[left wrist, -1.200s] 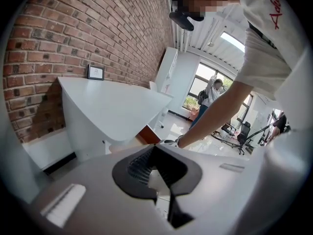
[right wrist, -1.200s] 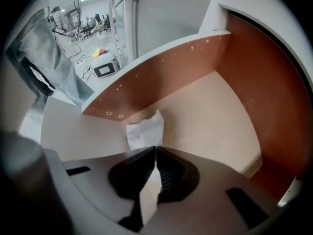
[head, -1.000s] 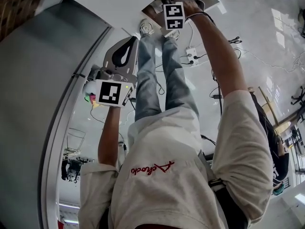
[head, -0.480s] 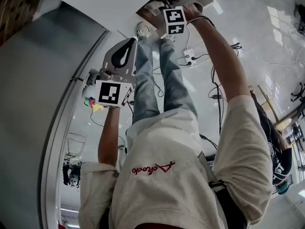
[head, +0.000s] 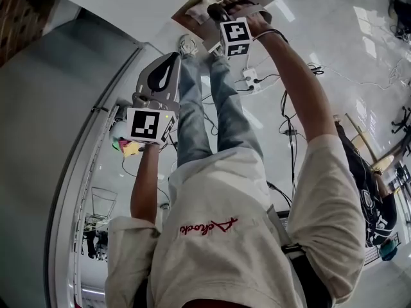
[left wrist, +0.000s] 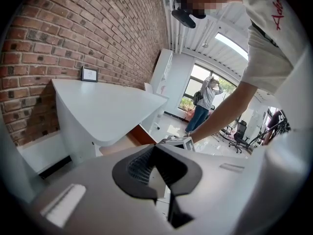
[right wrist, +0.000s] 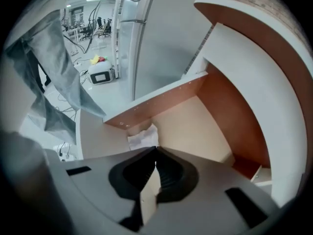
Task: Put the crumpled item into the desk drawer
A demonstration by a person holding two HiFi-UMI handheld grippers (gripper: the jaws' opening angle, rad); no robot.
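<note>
The crumpled item is a white wad of paper (right wrist: 143, 137) lying in the near corner of the open wooden drawer (right wrist: 195, 124), just beyond my right gripper (right wrist: 155, 152). That gripper's jaws have just been closing and now stand shut with nothing between them, above the drawer. In the head view the right gripper (head: 221, 8) hangs over the drawer (head: 186, 15) at the top. My left gripper (head: 169, 63) is held lower left, beside the person's legs, shut and empty. From the left gripper (left wrist: 155, 148) view, the white desk (left wrist: 107, 106) and the drawer (left wrist: 139, 136) lie ahead.
The drawer sits under the curved white desk top (right wrist: 254, 67). A power strip with cables (head: 250, 76) lies on the glossy floor by the person's shoes. A grey partition (head: 58, 127) runs along the left. Another person (head: 372, 210) stands at the right.
My right gripper has lifted a little away from the drawer. The left gripper has stayed about where it was.
</note>
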